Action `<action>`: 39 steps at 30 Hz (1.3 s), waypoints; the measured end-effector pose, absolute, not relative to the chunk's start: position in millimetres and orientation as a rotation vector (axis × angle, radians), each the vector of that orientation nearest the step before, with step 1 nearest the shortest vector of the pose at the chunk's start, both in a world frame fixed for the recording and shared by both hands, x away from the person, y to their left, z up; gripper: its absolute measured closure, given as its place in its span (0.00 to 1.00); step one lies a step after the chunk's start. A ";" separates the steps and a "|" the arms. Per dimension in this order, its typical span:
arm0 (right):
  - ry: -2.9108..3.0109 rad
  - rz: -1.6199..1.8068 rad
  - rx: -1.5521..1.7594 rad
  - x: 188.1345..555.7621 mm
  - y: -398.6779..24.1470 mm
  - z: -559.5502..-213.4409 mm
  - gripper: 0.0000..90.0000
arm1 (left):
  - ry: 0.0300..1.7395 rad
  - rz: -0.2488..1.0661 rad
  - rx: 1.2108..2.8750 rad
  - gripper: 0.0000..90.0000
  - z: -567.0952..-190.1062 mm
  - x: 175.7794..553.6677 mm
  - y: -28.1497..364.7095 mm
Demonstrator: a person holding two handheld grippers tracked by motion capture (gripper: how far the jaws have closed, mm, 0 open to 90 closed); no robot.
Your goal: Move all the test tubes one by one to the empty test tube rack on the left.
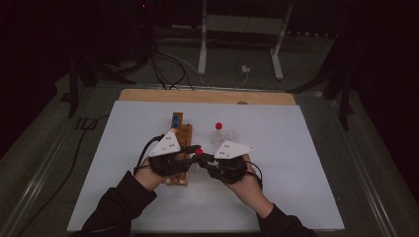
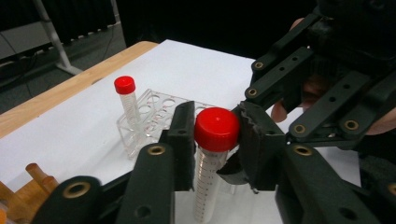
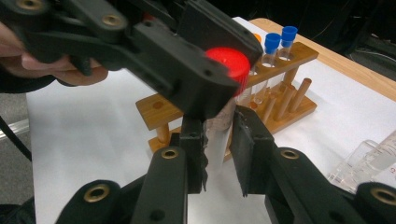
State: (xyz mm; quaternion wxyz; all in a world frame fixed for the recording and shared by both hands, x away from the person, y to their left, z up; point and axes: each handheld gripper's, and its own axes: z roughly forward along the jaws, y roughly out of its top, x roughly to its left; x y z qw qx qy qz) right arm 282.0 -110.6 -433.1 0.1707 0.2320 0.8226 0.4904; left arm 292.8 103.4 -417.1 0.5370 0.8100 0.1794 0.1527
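My left gripper [image 2: 212, 135] pinches the tube's red cap [image 2: 217, 128] while my right gripper [image 3: 219, 149] clamps the tube [image 3: 217, 144] body below, held upright between the wooden rack [image 3: 285, 88] and the clear rack [image 2: 149, 112] (probably so the cap can twist).

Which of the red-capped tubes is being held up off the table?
The red-capped tube between the two grippers: the left gripper clamps its cap, the right gripper its body. The other red-capped tube stands alone in the clear rack.
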 end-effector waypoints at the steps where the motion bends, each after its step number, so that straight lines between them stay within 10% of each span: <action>1: 2.337 1.395 0.660 282.0 -110.5 -433.3 0.84 | 0.425 0.366 1.931 0.78 -416.9 292.8 103.6; 9: 2.321 1.440 0.671 283.5 -115.4 -430.2 0.78 | 0.466 0.423 1.871 0.80 -406.6 292.5 114.3; 30: 2.212 1.481 0.782 286.0 -121.3 -422.3 0.04 | 0.594 0.582 1.800 0.80 -385.6 295.7 157.5; 39: 2.222 1.519 0.772 287.2 -125.5 -421.7 0.00 | 0.637 0.596 1.811 0.80 -394.5 303.7 162.2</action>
